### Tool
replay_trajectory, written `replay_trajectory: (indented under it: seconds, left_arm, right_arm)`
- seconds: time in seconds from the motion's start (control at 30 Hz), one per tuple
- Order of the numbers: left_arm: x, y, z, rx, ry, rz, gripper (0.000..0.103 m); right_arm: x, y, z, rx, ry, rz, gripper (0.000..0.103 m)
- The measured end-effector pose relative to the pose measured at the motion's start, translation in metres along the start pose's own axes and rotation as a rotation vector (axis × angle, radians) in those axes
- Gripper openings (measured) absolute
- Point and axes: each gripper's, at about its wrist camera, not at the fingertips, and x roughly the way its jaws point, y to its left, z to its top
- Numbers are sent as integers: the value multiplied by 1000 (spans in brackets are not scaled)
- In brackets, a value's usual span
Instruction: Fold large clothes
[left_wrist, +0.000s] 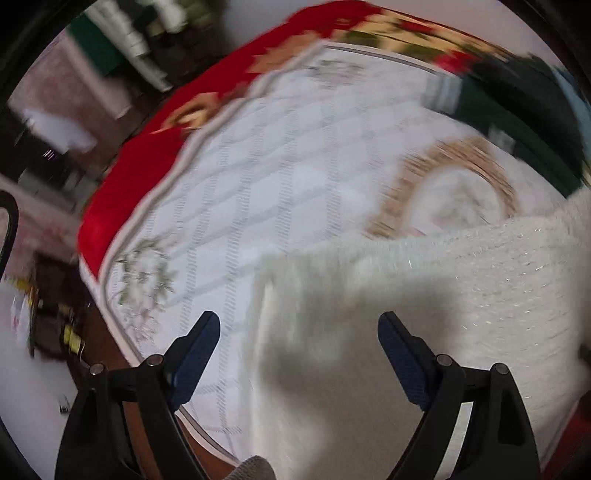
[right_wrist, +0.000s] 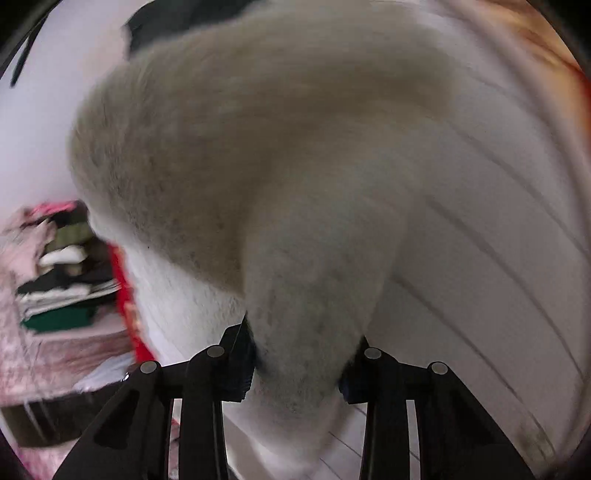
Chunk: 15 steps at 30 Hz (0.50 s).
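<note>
I see a quilted white mattress (left_wrist: 258, 177) edged by a red blanket (left_wrist: 122, 192). The fluffy cream sweater (left_wrist: 424, 295) lies over its near side (blurred). My right gripper (right_wrist: 297, 365) pinches a bunched fold of it; my left gripper (left_wrist: 299, 332) hangs spread wide, empty.

No text, label, brand, number or sign can be read in either view. Both wrist views are motion-blurred, and the small yellow items on the floor (left_wrist: 72, 334) beside the bed (left_wrist: 266, 177) show no legible print.
</note>
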Motion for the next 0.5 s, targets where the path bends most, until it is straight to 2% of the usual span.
replay_trajectory:
  seconds: [0.03, 0.07, 0.1, 0.17, 0.23, 0.27, 0.33, 0.4, 0.43, 0.5]
  left_arm:
    - [-2, -14, -6, 24, 20, -28, 87]
    - [-1, -25, -10, 42, 37, -45, 87]
    - [1, -33, -12, 58, 50, -52, 87]
    - [-4, -60, -17, 103, 76, -65, 87]
    - [-11, -79, -19, 123, 71, -73, 87]
    - [-13, -89, -19, 138, 66, -69, 87]
    - [-16, -101, -19, 157, 58, -69, 89]
    - [-12, -117, -18, 177, 59, -81, 90]
    - [-11, -122, -17, 182, 55, -84, 90]
    - [-9, -136, -14, 197, 35, -72, 90]
  right_arm:
    - [-4, -17, -4, 35, 11, -14, 42]
    - [-7, -34, -7, 65, 18, -29, 51]
    - [-10, -52, -9, 92, 19, -55, 56]
    - [-16, -70, -9, 96, 15, -99, 60]
    - [-35, -71, -9, 41, -5, -138, 60]
    - [-53, -65, -9, -9, -41, -161, 60]
    - [-81, -49, -12, -104, -97, -139, 60]
    - [-89, -28, -1, -186, -91, -93, 60]
    - [-82, -20, 7, -217, -70, -71, 56]
    - [-53, 0, 31, -273, -22, -67, 27]
